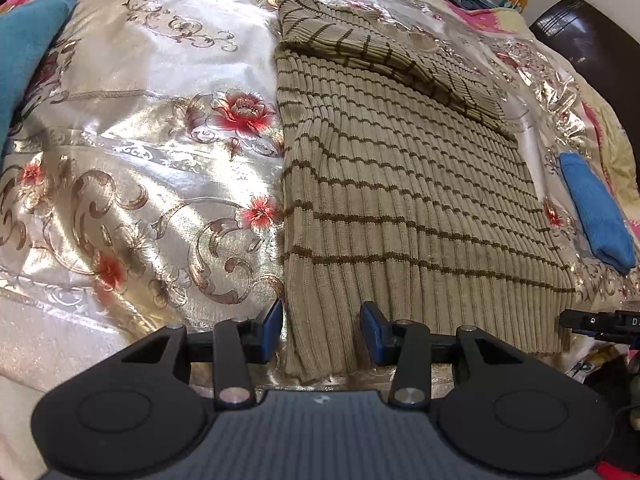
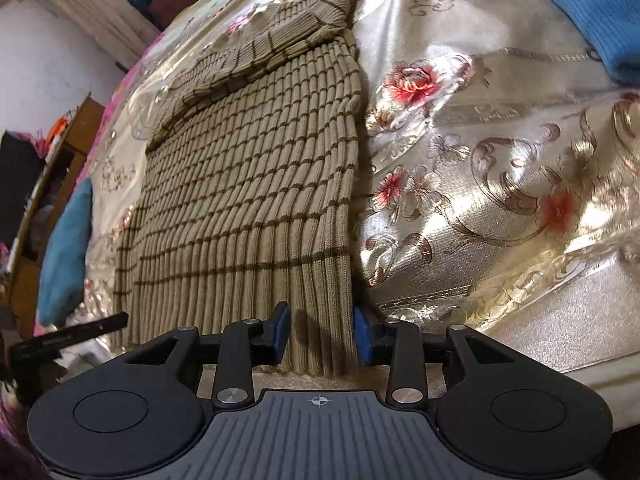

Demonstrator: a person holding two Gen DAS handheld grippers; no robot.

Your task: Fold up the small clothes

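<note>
A tan ribbed sweater with thin brown stripes (image 1: 392, 200) lies flat on a shiny floral bedspread (image 1: 140, 140), its sleeves folded across the far end. My left gripper (image 1: 322, 332) is open, its blue pads either side of the hem's left corner. The right gripper's black tip (image 1: 592, 322) shows at the hem's right side. In the right wrist view the sweater (image 2: 256, 184) runs away from me, and my right gripper (image 2: 322, 336) is open around the hem's right corner. The left gripper's tip (image 2: 76, 334) shows at left.
A folded blue cloth (image 1: 596, 216) lies right of the sweater, also top right in the right wrist view (image 2: 588, 12). A teal cloth (image 1: 28, 48) lies at the left, also in the right wrist view (image 2: 64, 248). Furniture and clutter (image 2: 44, 168) stand beside the bed.
</note>
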